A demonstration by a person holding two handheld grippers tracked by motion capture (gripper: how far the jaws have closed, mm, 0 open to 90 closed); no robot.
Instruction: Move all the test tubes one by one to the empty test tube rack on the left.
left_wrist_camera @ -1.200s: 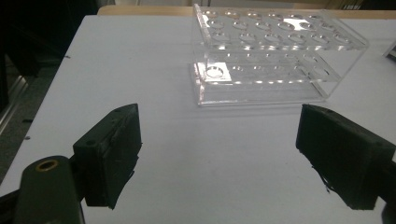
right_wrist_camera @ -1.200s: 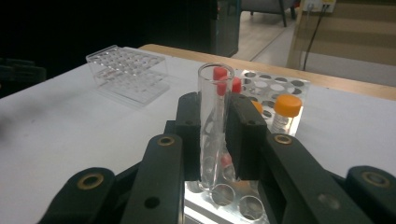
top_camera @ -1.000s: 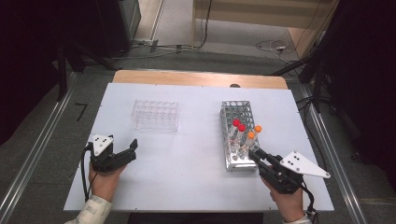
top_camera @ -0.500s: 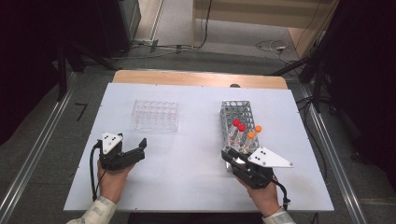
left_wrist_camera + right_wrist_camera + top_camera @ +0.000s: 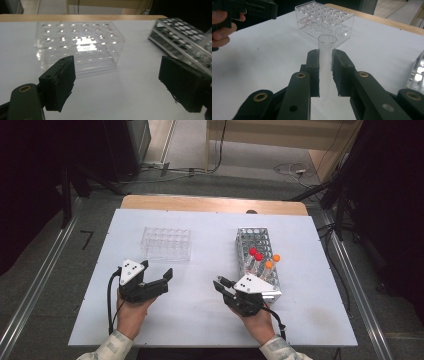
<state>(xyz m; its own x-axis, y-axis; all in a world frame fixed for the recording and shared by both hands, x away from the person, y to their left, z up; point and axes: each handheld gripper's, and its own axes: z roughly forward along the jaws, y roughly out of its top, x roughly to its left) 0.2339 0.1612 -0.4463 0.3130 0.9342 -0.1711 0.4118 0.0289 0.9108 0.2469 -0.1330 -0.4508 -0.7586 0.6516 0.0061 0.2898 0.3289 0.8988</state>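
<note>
Clear racks: one [image 5: 166, 243] | metal racks: one [image 5: 257, 260] (four capped tubes) | right gripper [image 5: 325, 72] clamps one glass tube [image 5: 326, 57] | left gripper [image 5: 117, 82] spread, empty

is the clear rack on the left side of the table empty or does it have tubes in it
Empty. The clear rack shows only bare wells. The one uncapped glass tube near it is clamped between the right gripper's fingers.

A lab bench setup. On a white table [image 5: 165, 320] stand a clear tube rack [image 5: 166, 243] and a metal rack [image 5: 256, 260] holding capped tubes [image 5: 256, 254]. Cables [image 5: 295, 170] trail across the floor behind.
</note>
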